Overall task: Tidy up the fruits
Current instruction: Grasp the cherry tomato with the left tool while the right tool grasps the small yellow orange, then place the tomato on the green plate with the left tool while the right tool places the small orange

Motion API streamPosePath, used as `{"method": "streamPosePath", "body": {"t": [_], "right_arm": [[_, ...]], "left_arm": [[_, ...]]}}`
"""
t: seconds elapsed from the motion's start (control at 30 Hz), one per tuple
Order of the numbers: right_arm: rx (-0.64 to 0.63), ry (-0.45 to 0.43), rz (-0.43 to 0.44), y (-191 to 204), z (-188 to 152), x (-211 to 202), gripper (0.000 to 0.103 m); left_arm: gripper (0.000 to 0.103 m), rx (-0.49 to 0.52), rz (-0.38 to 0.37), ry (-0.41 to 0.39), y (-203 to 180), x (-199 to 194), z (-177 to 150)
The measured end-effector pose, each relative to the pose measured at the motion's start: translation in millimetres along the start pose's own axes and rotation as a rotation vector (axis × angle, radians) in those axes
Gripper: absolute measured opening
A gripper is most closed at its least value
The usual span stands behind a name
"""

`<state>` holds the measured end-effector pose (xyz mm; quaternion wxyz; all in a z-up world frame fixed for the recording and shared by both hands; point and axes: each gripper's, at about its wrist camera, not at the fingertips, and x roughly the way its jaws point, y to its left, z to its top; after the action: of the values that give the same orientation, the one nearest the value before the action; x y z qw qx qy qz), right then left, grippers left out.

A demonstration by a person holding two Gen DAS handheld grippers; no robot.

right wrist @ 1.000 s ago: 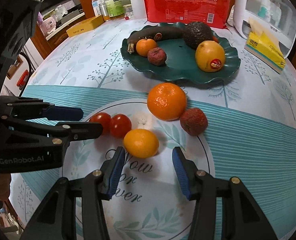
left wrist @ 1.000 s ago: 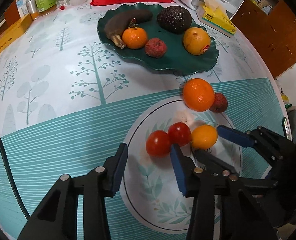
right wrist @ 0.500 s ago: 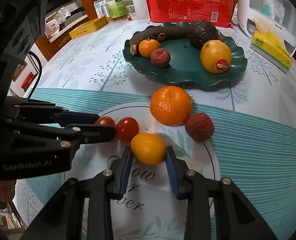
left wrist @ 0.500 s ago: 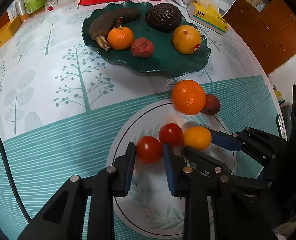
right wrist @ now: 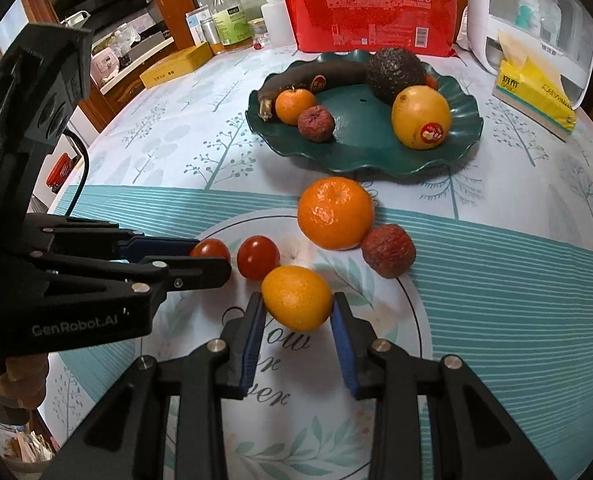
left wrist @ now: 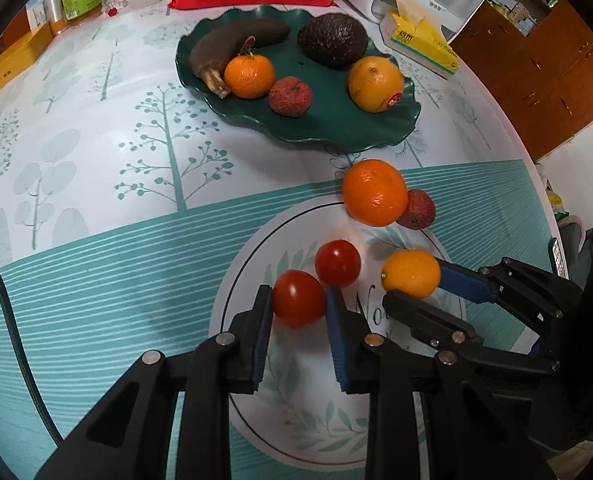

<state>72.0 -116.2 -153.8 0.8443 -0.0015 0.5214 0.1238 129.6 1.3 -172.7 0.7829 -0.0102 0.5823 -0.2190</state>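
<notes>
Both tools are engaged. The left tool (left wrist: 298, 306) has its blue pads clamped on the nearer cherry tomato (left wrist: 298, 298); the right tool (right wrist: 296, 312) grips the small yellow-orange citrus (right wrist: 296, 297) in the same way. Both fruits sit low on the printed round of the desk (left wrist: 76, 264), near the front edge, with the second tomato (left wrist: 337, 263) just beside the held one.

Recommendation: lift each fruit straight up before carrying it, so that the neighbouring tomato is not knocked. Grip pressure on the tomato should remain light, as the skin probably bruises easily. The likely destination is the green plate (left wrist: 376, 136) at the far side, where bare space lies between the lychee (left wrist: 289, 96) and the yellow fruit (left wrist: 375, 83).
</notes>
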Motion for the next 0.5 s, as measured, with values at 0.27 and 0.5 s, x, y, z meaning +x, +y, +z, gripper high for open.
{"method": "streamPosePath", "body": {"t": [0.27,0.5], "right_arm": [[0.01,-0.046,0.002,3.3,9.0,-37.9,0.033],[0.006,-0.124,-0.009,-1.1,46.9,-101.7,0.033]], "left_arm": [[0.025,0.045,0.022,-0.088,-21.9,-62.2,2.5],[0.025,0.086,0.041,-0.182,-42.1,-133.4,29.4]]}}
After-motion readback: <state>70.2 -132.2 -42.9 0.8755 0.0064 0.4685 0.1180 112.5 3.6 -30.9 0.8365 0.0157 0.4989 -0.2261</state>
